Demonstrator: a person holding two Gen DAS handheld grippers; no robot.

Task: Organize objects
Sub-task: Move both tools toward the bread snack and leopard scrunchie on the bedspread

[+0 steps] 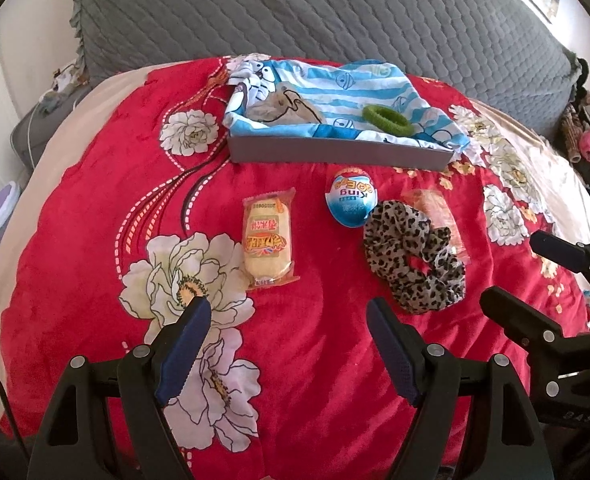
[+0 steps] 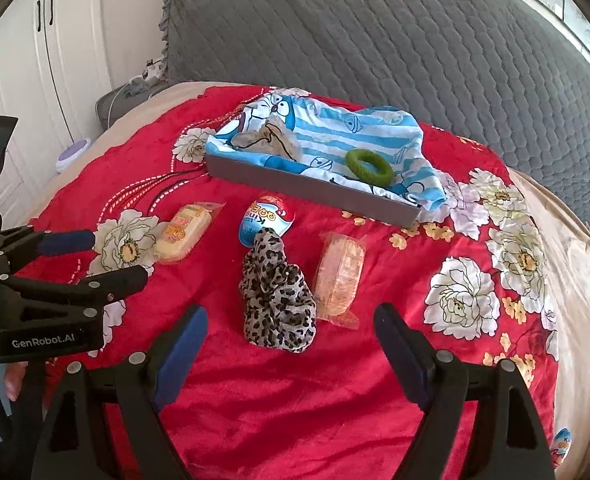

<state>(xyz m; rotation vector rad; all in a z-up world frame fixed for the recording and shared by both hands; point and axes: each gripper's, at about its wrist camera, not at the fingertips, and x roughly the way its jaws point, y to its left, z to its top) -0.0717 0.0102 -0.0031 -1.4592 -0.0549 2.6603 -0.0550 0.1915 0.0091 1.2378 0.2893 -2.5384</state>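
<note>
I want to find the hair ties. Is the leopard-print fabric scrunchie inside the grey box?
No, the leopard-print fabric scrunchie lies on the red flowered blanket in front of the grey box, which holds the green fuzzy hair ring.

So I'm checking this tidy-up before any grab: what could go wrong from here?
The leopard scrunchie touches the toy egg and lies close beside the orange snack pack, so a grab may drag a neighbour. The egg could roll on the soft red blanket. Both open grippers, left and right, work close together and may collide.
</note>
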